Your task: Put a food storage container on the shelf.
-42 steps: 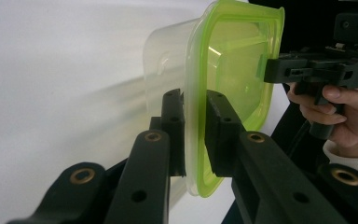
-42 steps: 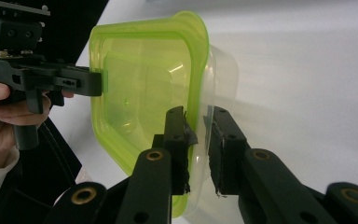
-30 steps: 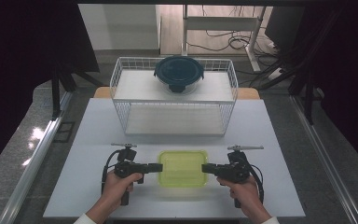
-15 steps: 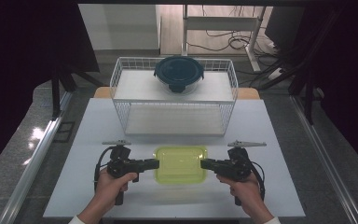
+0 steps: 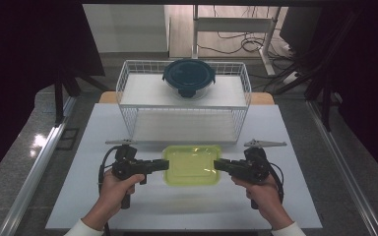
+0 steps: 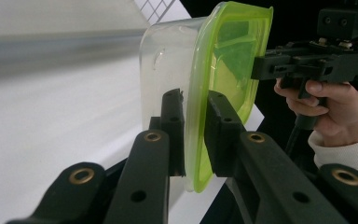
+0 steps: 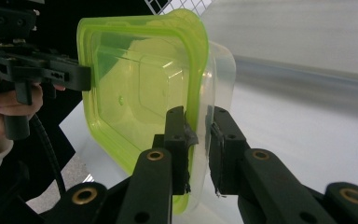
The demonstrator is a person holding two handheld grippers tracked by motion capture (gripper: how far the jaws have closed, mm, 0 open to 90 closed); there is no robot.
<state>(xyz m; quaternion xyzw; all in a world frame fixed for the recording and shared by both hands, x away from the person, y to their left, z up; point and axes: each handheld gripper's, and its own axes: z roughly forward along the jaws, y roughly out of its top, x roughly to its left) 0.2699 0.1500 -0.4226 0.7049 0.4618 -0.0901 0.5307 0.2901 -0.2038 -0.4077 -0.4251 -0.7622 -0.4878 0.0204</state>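
Table (image 5: 78,206): white surface carrying everything below
Wire basket (image 5: 128,83): white, at the 12 o'clock side of the table; a round dark-lidded bowl (image 5: 189,77) sits at its far edge
Container (image 5: 192,164): clear box with yellow-green lid (image 6: 223,60), just at 6 o'clock of the basket, between the two grippers
Left gripper (image 5: 163,164): at the container's 9 o'clock edge, jaws closed on its rim, one on the lid, one on the clear wall
Right gripper (image 5: 219,165): at the 3 o'clock edge, jaws narrowed around the rim, lid-side jaw touching; other contact cannot be told
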